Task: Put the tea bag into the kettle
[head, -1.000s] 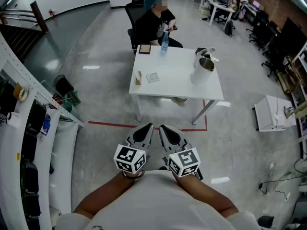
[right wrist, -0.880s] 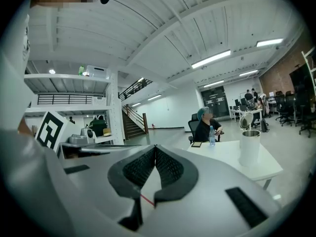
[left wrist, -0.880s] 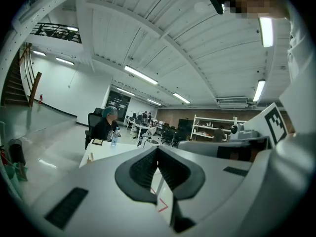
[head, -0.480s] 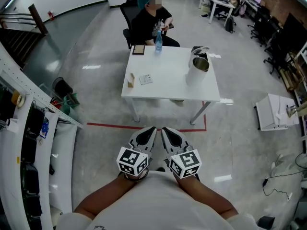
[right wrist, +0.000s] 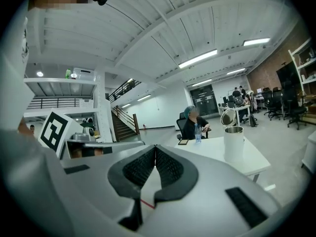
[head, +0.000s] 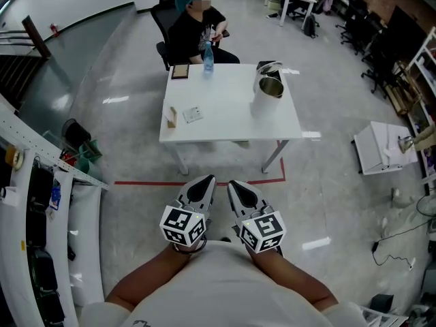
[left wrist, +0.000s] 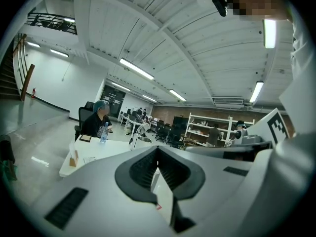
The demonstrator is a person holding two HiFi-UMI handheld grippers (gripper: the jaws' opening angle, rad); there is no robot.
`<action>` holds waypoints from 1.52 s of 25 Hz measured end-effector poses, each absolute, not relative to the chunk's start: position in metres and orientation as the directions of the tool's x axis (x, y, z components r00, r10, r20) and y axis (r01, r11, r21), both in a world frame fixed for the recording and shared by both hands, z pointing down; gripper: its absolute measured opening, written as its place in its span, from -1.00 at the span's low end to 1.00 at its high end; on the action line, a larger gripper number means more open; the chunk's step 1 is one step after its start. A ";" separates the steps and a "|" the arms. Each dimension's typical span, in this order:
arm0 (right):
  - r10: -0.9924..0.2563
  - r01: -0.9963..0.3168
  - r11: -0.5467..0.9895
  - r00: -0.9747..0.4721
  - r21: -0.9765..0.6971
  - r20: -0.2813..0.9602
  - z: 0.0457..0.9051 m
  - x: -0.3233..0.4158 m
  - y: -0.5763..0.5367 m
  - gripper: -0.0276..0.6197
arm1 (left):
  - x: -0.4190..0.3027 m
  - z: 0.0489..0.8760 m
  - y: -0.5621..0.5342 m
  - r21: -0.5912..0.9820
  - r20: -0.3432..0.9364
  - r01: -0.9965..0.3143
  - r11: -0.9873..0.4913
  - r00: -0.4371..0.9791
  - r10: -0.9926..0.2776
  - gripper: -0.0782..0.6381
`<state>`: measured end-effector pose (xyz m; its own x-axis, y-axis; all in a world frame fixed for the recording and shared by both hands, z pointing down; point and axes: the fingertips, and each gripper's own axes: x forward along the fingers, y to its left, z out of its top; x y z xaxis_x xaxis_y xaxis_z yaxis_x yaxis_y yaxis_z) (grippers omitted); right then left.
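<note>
A white table point(head: 231, 120) stands some way ahead of me on the floor. On its right part is the steel kettle point(head: 266, 95) with its lid tipped open, also visible as a kettle point(right wrist: 233, 143) in the right gripper view. The tea bag point(head: 193, 114), a flat pale packet, lies on the table's left part. My left gripper point(head: 208, 180) and right gripper point(head: 233, 182) are side by side close to my chest, far short of the table. Both are shut with nothing between their jaws.
A person point(head: 191, 26) sits behind the table, with a water bottle point(head: 208, 56) and a dark tablet point(head: 180, 71) at that edge. A small box point(head: 172, 116) stands beside the tea bag. Red tape point(head: 150, 181) marks the floor before the table. Shelving point(head: 34, 203) lines the left; a white cabinet point(head: 381, 148) stands right.
The table and its things have slid leftward in the head view as the viewpoint moved. Both grippers keep the same place near my chest, still shut.
</note>
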<state>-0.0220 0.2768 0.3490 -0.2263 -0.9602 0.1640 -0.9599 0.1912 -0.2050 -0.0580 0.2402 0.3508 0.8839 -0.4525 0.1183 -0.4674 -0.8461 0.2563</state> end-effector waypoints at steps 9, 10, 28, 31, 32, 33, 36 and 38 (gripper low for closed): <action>-0.961 -0.962 0.179 -0.216 -0.208 0.170 0.351 -0.030 0.244 -0.88 | -0.062 0.354 0.210 0.251 0.126 -0.447 -0.859 0.895 -0.428 -0.76; -0.962 -0.962 0.173 -0.211 -0.211 0.173 0.352 -0.029 0.240 -0.88 | -0.063 0.354 0.206 0.252 0.126 -0.446 -0.859 0.895 -0.427 -0.76; -0.953 -0.966 0.117 -0.175 -0.230 0.249 0.382 -0.051 0.127 -0.88 | -0.084 0.383 0.086 0.289 0.177 -0.416 -0.862 0.908 -0.379 -0.76; -0.953 -0.969 0.102 -0.160 -0.225 0.258 0.382 -0.055 0.102 -0.88 | -0.087 0.383 0.062 0.305 0.169 -0.404 -0.863 0.914 -0.368 -0.76; -0.953 -0.970 0.100 -0.158 -0.223 0.259 0.382 -0.058 0.094 -0.88 | -0.087 0.383 0.055 0.308 0.168 -0.396 -0.865 0.918 -0.360 -0.76; -0.953 -0.971 0.100 -0.156 -0.219 0.259 0.380 -0.060 0.086 -0.88 | -0.087 0.382 0.048 0.310 0.167 -0.388 -0.868 0.921 -0.352 -0.76; -0.956 -0.974 0.089 -0.142 -0.206 0.258 0.376 -0.065 0.066 -0.88 | -0.089 0.380 0.030 0.316 0.158 -0.366 -0.875 0.930 -0.332 -0.76; -0.958 -0.976 0.078 -0.130 -0.202 0.257 0.374 -0.068 0.053 -0.88 | -0.094 0.376 0.015 0.315 0.144 -0.359 -0.879 0.933 -0.329 -0.76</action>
